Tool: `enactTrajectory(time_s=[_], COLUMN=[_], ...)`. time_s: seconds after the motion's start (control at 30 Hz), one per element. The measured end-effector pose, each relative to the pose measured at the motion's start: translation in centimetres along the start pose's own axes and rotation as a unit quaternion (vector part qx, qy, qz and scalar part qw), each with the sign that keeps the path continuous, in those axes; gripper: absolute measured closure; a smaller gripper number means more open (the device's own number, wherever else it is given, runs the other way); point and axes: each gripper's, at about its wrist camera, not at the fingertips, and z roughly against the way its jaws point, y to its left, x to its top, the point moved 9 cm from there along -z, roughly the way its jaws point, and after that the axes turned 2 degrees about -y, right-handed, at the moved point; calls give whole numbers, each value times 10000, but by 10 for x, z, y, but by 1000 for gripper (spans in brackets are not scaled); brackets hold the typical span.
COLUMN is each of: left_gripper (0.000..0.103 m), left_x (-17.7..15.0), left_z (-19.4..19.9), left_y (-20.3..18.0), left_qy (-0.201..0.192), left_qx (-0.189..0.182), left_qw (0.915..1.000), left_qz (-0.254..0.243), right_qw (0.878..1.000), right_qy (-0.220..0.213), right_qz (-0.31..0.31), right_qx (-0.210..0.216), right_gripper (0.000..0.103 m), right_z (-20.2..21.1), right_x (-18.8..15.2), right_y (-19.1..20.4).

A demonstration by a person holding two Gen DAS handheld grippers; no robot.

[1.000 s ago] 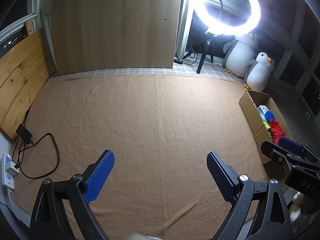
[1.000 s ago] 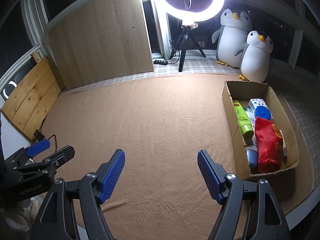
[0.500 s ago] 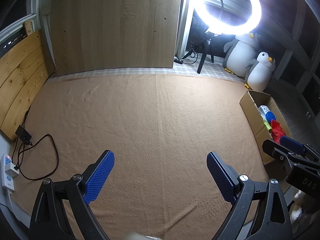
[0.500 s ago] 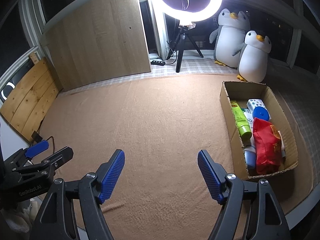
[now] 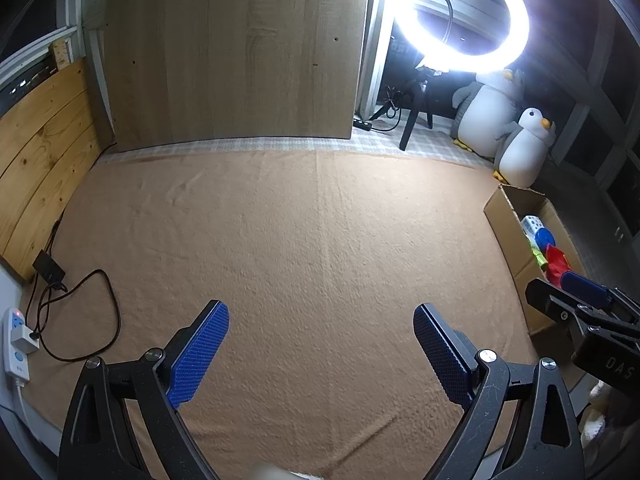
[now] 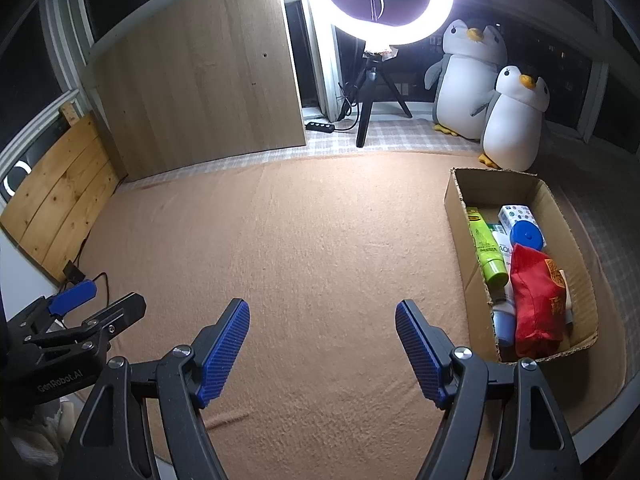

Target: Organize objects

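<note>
One cardboard box (image 6: 456,216), lengthwise away.

On the blanket (image 6: 304,240) a cardboard box (image 6: 456,216) sits at the right with a pouch (image 6: 538,300) and tube (image 6: 486,246) in it, two penguins (image 6: 514,124) just behind.

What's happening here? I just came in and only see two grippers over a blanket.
A person holds two grippers above a tan blanket, and neither is handling anything. The left gripper and the right gripper both have their jaws open and empty. Everything to organize sits in the cardboard box on the right: a green tube, a blue lid, a red pouch and a small white patterned box. Two plush penguins stand behind the box.
</note>
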Motion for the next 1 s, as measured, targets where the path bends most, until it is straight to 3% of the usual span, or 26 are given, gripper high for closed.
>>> enactTrajectory(time_s=[1.0], left_gripper=[4], left_x=[2], left_z=[-17], left_y=[7], left_qy=[79], left_qx=[43], left_qw=[10000], left_qz=[26], right_qw=[9998], right_qy=[193], right_qz=[-108], right_qx=[8], right_gripper=[31], right_z=[-16], right_x=[-4], right_y=[-4])
